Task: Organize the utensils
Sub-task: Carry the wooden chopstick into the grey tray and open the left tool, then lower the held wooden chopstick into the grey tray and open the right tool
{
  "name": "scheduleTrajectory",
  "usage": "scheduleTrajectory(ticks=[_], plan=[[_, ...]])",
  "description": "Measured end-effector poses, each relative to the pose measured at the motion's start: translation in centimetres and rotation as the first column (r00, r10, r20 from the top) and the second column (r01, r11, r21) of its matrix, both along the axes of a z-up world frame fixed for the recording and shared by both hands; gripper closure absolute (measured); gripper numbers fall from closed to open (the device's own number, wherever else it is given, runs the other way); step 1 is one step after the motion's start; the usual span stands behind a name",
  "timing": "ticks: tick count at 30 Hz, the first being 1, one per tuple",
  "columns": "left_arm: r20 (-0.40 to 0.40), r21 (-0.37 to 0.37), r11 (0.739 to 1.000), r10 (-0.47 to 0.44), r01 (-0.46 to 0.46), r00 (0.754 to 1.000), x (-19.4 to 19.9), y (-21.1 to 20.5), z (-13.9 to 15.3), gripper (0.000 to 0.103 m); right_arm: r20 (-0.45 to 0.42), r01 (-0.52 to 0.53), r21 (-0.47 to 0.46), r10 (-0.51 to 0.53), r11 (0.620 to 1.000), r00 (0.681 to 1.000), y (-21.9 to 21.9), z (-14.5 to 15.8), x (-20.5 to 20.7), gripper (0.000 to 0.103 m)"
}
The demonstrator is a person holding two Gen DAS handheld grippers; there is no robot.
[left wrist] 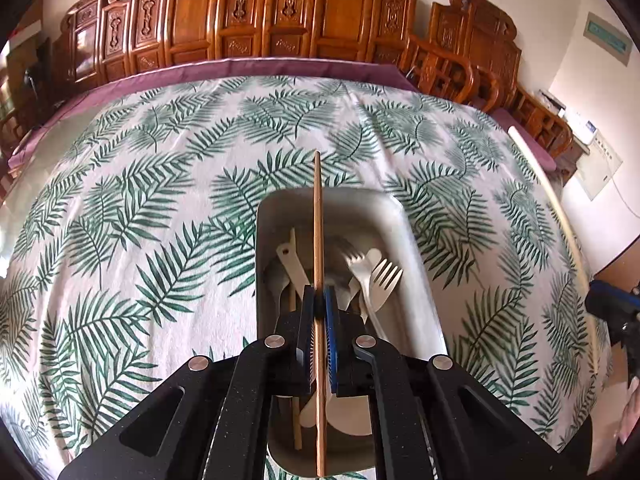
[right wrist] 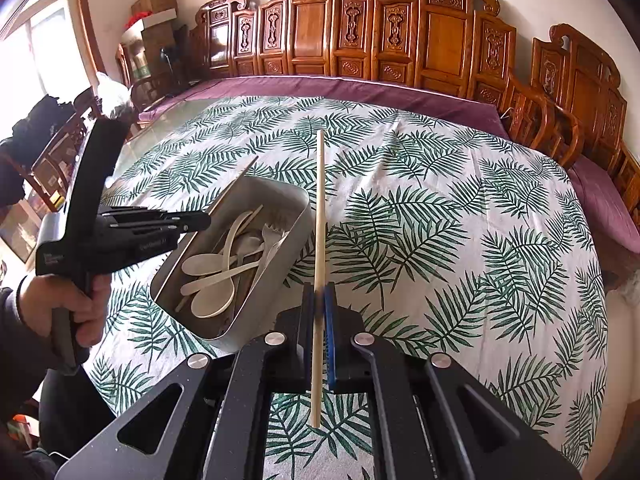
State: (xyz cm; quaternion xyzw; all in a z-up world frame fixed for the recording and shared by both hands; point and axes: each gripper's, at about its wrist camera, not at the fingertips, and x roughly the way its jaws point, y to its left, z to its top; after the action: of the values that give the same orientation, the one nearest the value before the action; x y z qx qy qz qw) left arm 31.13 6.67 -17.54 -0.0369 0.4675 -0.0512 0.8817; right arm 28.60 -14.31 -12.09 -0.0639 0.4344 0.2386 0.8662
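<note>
A metal tray [left wrist: 408, 240] [right wrist: 298, 216] sits on the leaf-print tablecloth and holds pale spoons [right wrist: 208, 262], forks [left wrist: 382, 280] and a chopstick. My left gripper [left wrist: 319, 300] is shut on a brown chopstick [left wrist: 318, 216], held lengthwise above the tray. In the right wrist view the left gripper [right wrist: 200, 220] hovers over the tray's left side, with the brown chopstick [right wrist: 236, 184] angled over the rim. My right gripper [right wrist: 319, 296] is shut on a pale chopstick [right wrist: 320, 216], just right of the tray, above the cloth.
The tablecloth [right wrist: 440, 220] covers a large table with a purple underlay. Carved wooden chairs [right wrist: 400, 36] line the far side and right. A white tube [left wrist: 560, 216] lies at the table's right edge. The right gripper body [left wrist: 616, 308] shows at the right edge.
</note>
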Motion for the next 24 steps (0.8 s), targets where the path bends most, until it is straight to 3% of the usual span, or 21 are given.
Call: scheduleTrajectory(ticks=[8,24], plan=[[-0.025,0.009,1.0,0.002,-0.002,1.0,-0.5,0.4,-0.8,0.098,-0.009,-0.013,-0.004,0.013,1.0,1.0,1.2,-0.5,0.2,0.097],[0.073,0.038,0.998,0.053,-0.056,0.996,-4.3,5.1,2.6,0.098,-0.103,-0.057,0.046,0.061,0.997,0.993,8.0,-3.5,1.4,0.097]])
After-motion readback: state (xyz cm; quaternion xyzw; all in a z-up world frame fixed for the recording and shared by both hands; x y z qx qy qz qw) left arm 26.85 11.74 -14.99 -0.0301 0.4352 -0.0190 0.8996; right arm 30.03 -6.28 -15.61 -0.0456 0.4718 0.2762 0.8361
